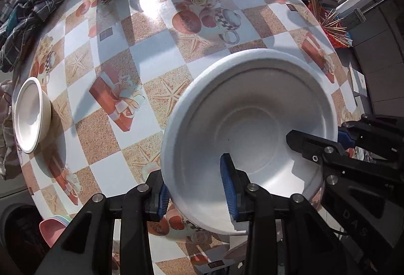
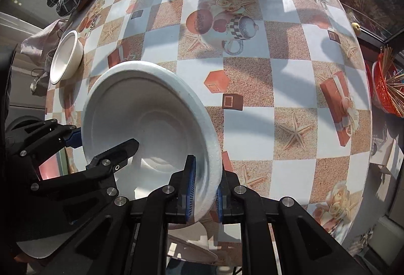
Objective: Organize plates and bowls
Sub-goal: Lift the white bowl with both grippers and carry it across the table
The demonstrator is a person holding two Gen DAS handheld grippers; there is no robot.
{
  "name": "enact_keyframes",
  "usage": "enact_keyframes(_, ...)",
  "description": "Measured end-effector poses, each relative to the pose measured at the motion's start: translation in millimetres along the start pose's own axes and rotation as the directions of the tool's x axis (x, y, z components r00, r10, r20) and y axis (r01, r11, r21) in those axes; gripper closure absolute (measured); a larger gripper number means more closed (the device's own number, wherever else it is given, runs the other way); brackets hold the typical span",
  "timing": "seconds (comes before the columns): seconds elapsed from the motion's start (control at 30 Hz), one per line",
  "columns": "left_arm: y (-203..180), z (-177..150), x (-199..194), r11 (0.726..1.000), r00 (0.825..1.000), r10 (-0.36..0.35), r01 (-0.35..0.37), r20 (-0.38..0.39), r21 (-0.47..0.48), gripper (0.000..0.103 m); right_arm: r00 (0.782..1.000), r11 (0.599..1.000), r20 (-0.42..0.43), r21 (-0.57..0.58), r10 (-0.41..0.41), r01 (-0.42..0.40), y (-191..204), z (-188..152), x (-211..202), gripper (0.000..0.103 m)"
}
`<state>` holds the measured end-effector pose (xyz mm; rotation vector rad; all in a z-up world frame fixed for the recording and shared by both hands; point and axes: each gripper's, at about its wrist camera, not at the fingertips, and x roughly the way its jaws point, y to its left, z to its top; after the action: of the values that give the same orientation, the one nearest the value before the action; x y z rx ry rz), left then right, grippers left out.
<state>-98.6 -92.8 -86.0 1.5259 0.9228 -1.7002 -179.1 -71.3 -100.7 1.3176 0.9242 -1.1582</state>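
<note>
Two tongs clamp one white bowl (image 1: 252,133) by opposite sides of its rim: the left tongs (image 1: 199,195) and the right tongs (image 2: 205,193) each have one pad inside the wall and one outside. Hold both grips level and move them together, so the thin rim does not twist or slip. The bowl appears lifted off the checked table (image 1: 161,53), though contact underneath is hidden. Farther off, near the table's edge, a second bowl (image 1: 29,114) sits tilted; nesting there is the likely aim.
</note>
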Motion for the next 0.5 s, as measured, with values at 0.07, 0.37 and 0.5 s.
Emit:
enact_keyframes(0.07,-7,-7,-6,0.999,1.000,-0.015,0.014,0.012,0.030,0.064,1.000,0.999,0.007,0.038,-0.003,0.002,-4,-12,-8,0.086)
enact_keyframes(0.37,-24,-38,-14,0.995,1.000,-0.012,0.010,0.021,0.099,0.060,1.000,0.990,0.013,0.138,-0.018,0.016,4,-56,-16,0.086)
enact_keyframes(0.5,-14,-27,-27,0.997,0.998,0.003,-0.008,0.066,0.078,0.060,0.997,0.993,0.068,0.116,-0.032,0.024,11,-42,-27,0.086)
